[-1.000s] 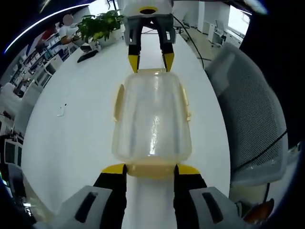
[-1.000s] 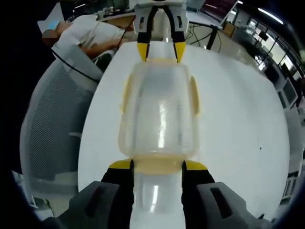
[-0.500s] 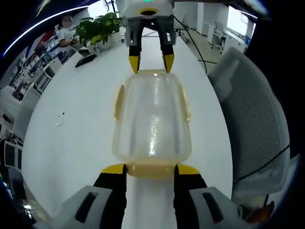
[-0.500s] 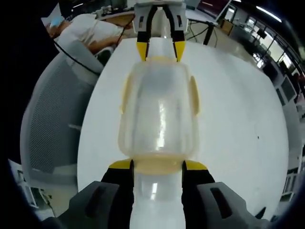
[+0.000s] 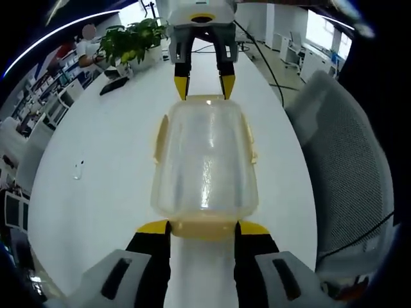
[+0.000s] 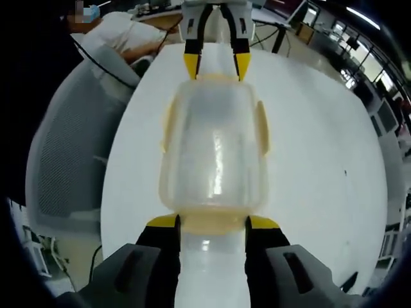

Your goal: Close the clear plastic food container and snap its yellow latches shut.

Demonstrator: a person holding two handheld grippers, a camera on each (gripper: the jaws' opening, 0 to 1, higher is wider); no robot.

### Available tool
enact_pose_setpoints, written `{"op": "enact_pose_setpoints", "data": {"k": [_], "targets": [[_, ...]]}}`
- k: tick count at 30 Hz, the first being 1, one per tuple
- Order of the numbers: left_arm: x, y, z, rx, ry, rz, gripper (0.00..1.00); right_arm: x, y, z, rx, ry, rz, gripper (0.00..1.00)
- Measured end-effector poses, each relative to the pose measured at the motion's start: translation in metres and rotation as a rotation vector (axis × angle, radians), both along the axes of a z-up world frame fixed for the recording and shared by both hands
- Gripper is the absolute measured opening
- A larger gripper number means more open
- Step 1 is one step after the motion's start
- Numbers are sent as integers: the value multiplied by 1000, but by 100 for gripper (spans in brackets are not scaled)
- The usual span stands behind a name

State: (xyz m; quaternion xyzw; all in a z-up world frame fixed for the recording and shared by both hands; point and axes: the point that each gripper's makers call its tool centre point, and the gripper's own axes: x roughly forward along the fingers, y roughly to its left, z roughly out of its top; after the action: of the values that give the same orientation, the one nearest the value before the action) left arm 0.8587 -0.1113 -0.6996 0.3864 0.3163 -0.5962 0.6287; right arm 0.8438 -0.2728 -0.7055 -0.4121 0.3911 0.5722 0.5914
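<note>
Left gripper [image 5: 202, 228] clamps the near yellow latch [image 5: 204, 228] of the clear food container [image 5: 204, 160], held above the white table [image 5: 96, 167]; right gripper [image 6: 212, 223] grips the opposite end latch [image 6: 212, 222], jaws closed on it.

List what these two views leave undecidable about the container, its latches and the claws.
- Near end latch, left gripper view: sits between the left claw tips; snapped or not unclear.
- Far end latch, right gripper view: small, distorted, partly behind the left claw's tips.
- Container underside: hidden by its frosted body; resting on the table or lifted, unclear.
</note>
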Motion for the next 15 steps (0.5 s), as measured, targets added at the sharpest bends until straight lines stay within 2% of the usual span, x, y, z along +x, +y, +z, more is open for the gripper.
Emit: {"op": "enact_pose_setpoints", "data": {"k": [15], "targets": [[4,-27,-4,-17,1,-11,32,3,-28,-5,-34,0,-7,36]]}}
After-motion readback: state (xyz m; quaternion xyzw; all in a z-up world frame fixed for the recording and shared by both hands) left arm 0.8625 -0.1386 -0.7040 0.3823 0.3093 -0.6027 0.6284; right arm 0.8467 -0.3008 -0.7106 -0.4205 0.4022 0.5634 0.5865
